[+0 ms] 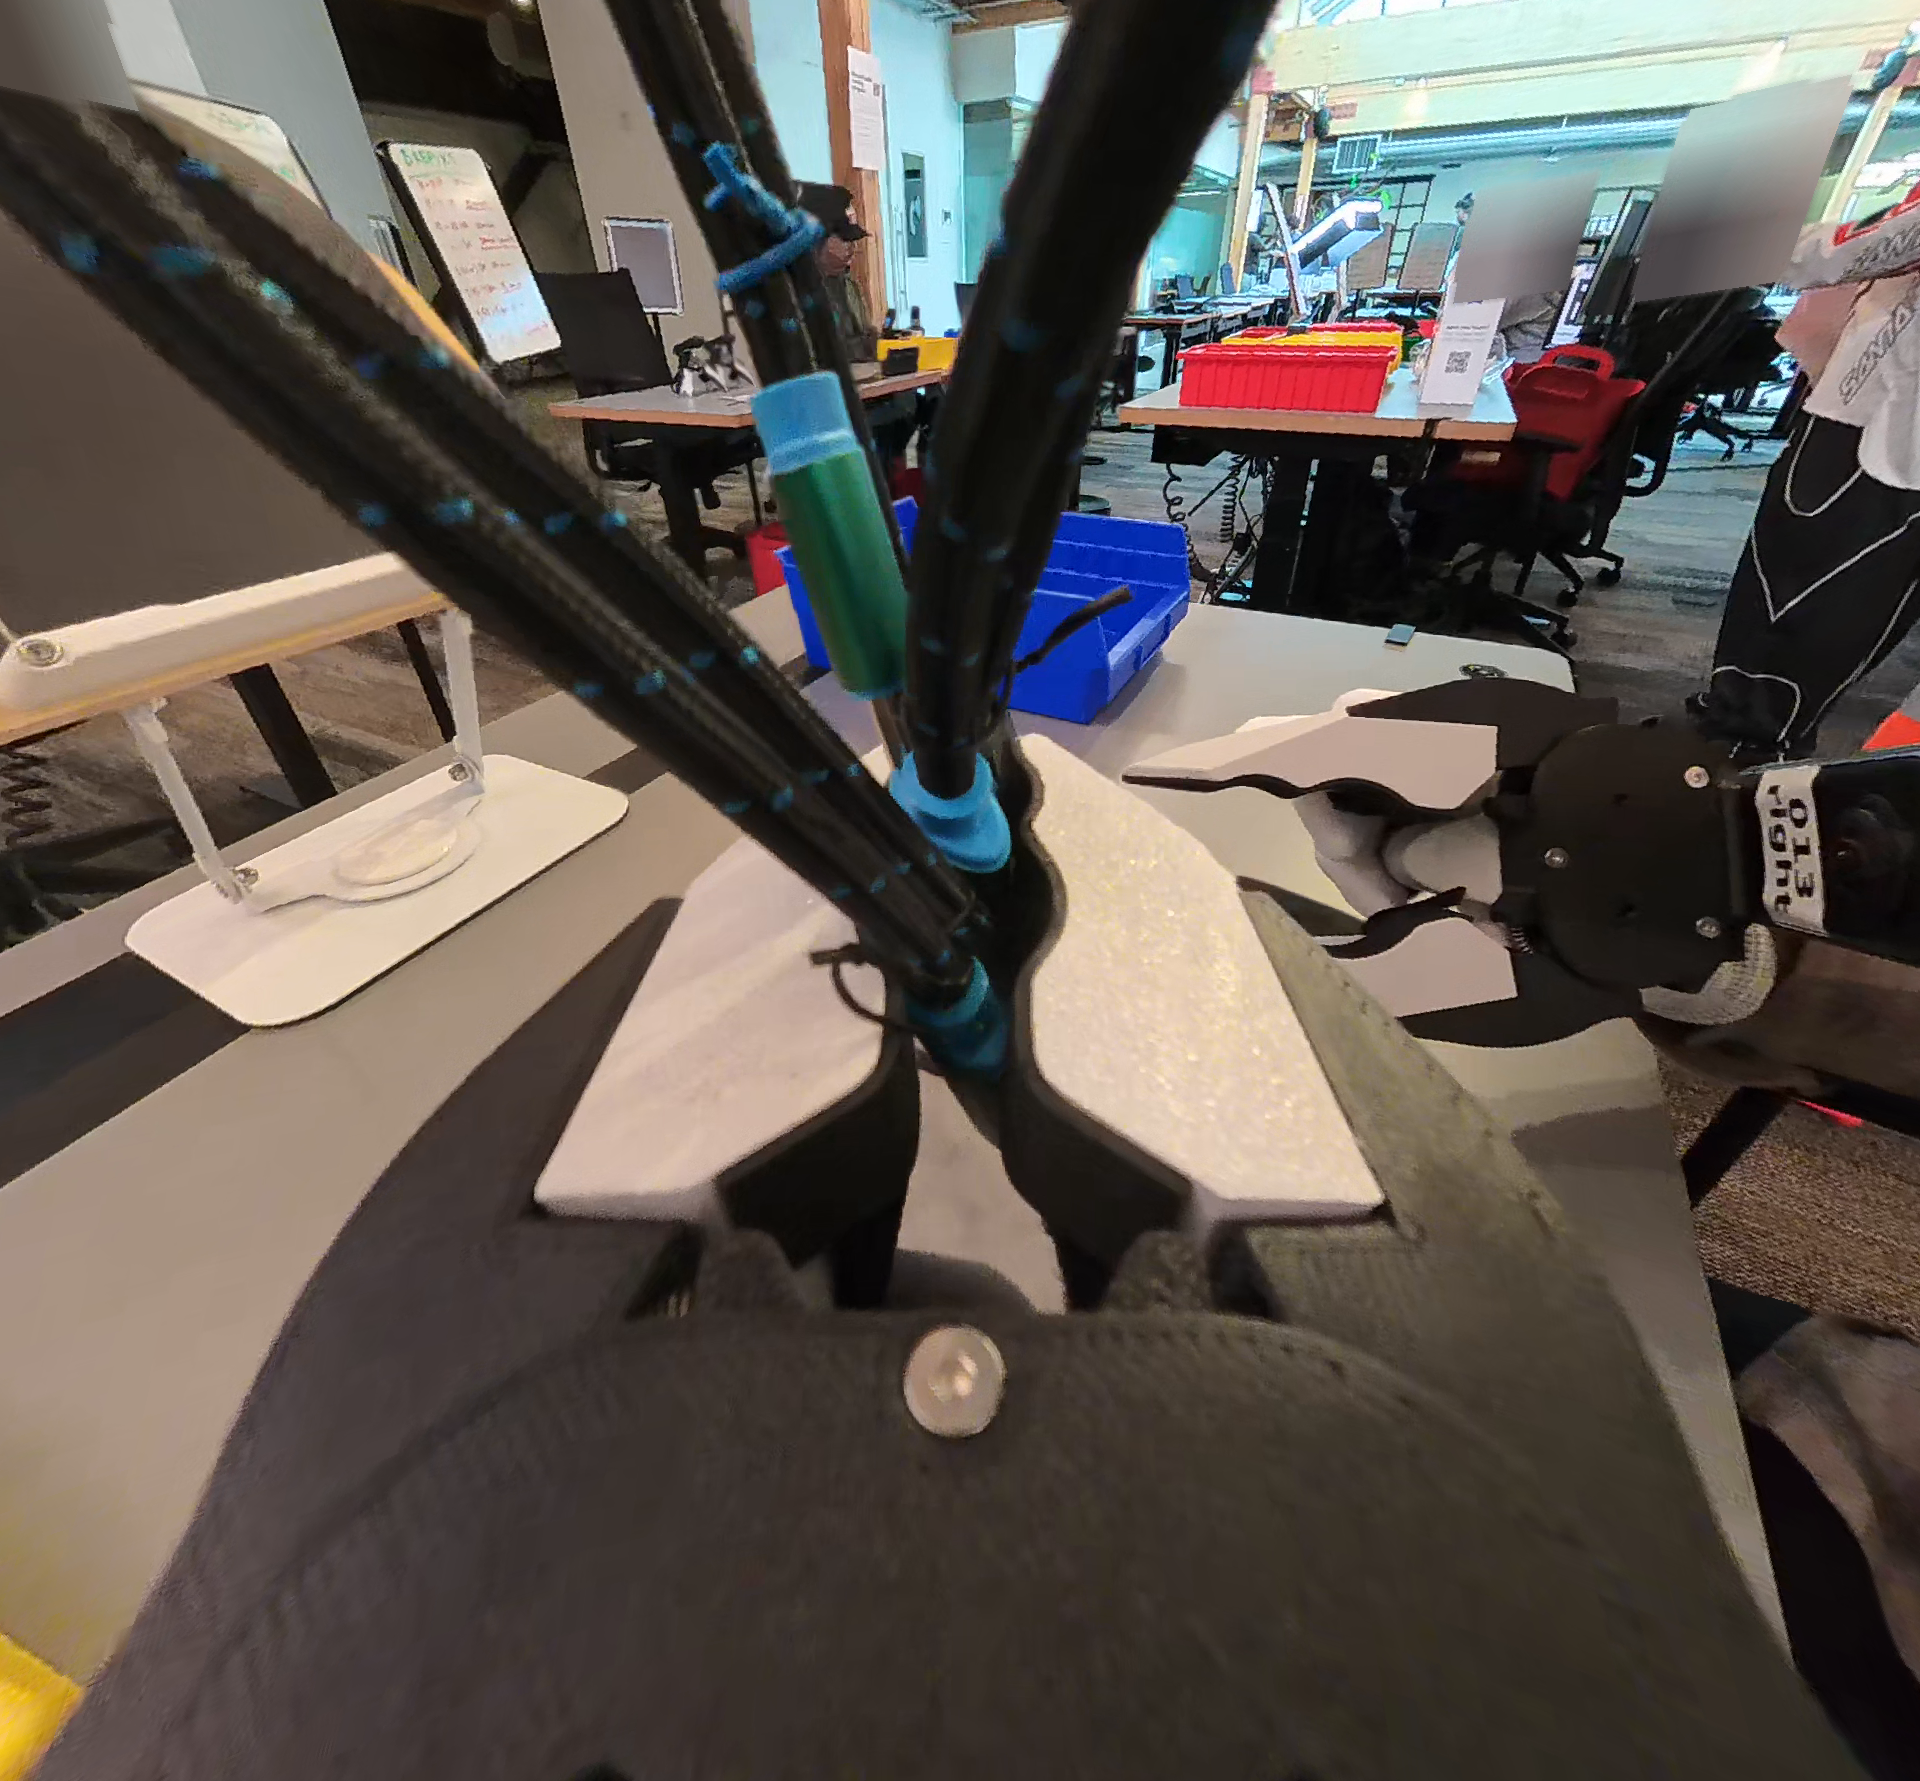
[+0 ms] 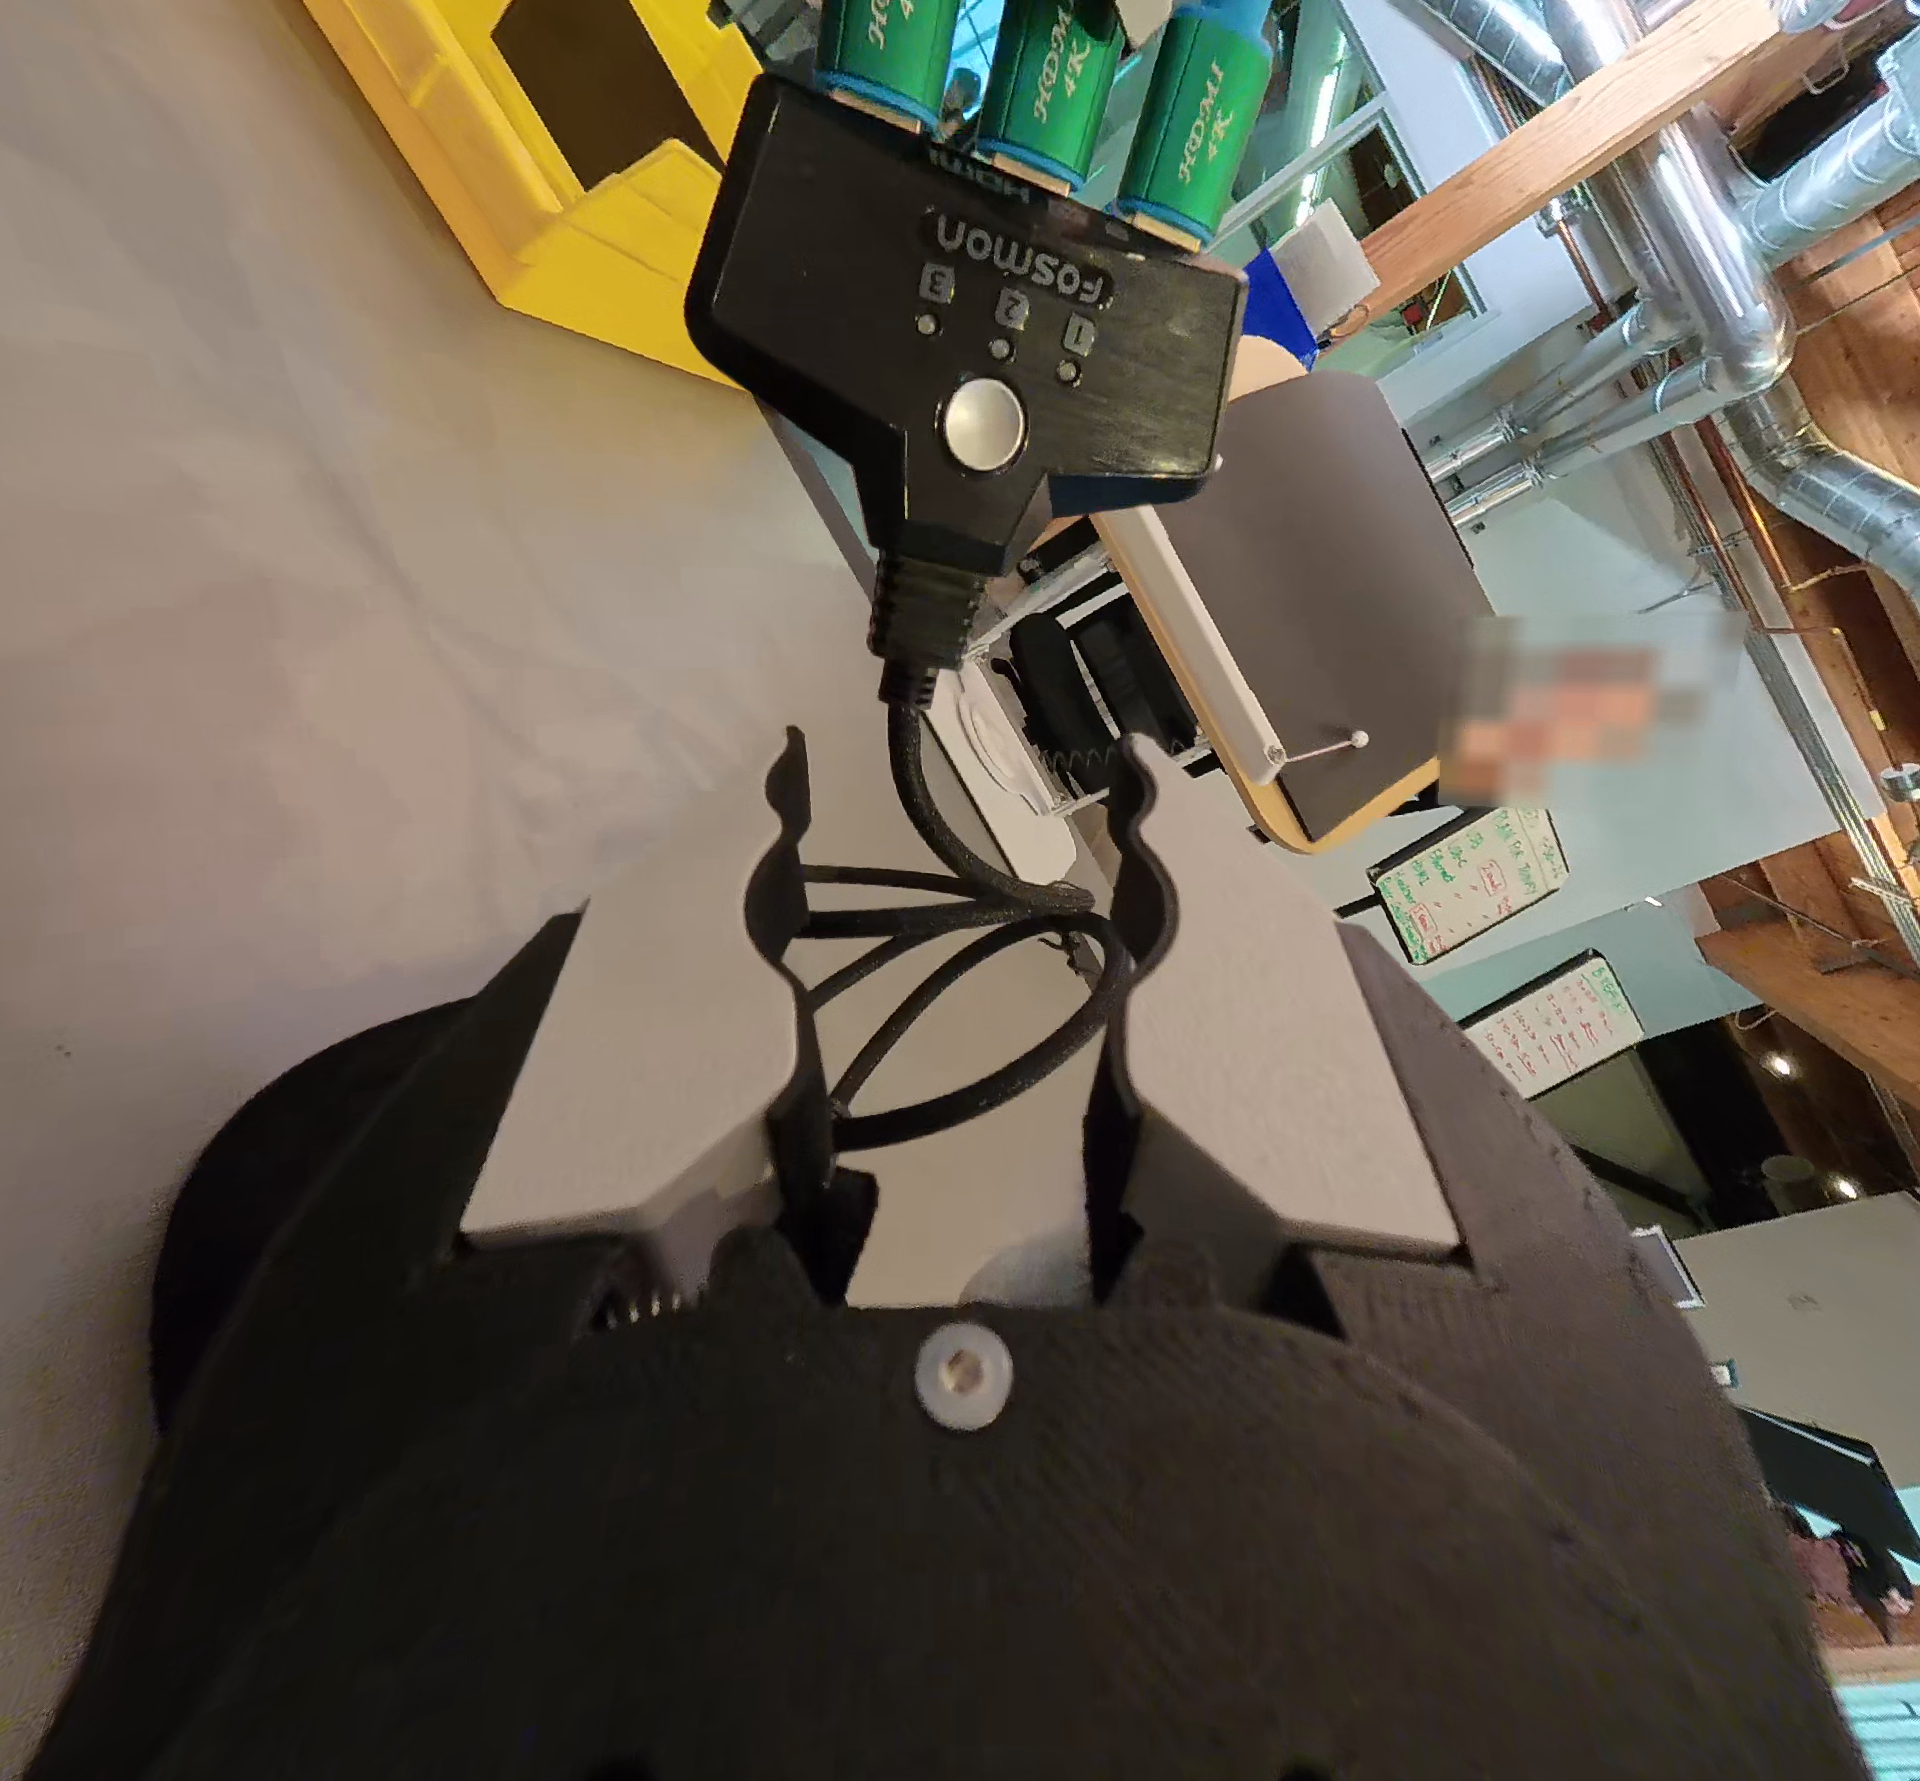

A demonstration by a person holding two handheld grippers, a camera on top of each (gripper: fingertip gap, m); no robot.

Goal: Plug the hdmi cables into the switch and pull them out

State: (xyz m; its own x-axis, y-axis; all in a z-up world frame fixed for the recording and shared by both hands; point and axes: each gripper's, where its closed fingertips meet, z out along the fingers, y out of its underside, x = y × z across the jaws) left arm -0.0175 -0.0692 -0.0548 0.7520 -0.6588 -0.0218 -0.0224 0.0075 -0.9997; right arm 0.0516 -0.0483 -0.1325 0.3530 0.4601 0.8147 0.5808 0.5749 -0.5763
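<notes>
In the right wrist view a black HDMI switch (image 2: 966, 329) hangs above the table with three green HDMI plugs (image 2: 1049, 79) seated in its ports. Its thin black pigtail cable (image 2: 914, 796) loops down between my right gripper's fingers. My right gripper (image 2: 961, 775) is open and grips nothing; it also shows in the left wrist view (image 1: 1278, 858), off to the right. My left gripper (image 1: 987, 775) is shut on the black braided HDMI cables (image 1: 582, 609) at their blue strain reliefs (image 1: 951, 827). A loose green plug (image 1: 836, 568) stands behind. The switch is hidden in the left wrist view.
A grey table (image 2: 312, 588) lies below. A yellow bin (image 2: 520, 121) sits near the switch. A blue bin (image 1: 1101, 630) sits at the table's far edge, and a white stand (image 1: 395, 879) on the left. A person (image 1: 1818, 484) stands at the right. Desks and chairs fill the background. Across from one pair of fingers to the other is roughly 11 cm.
</notes>
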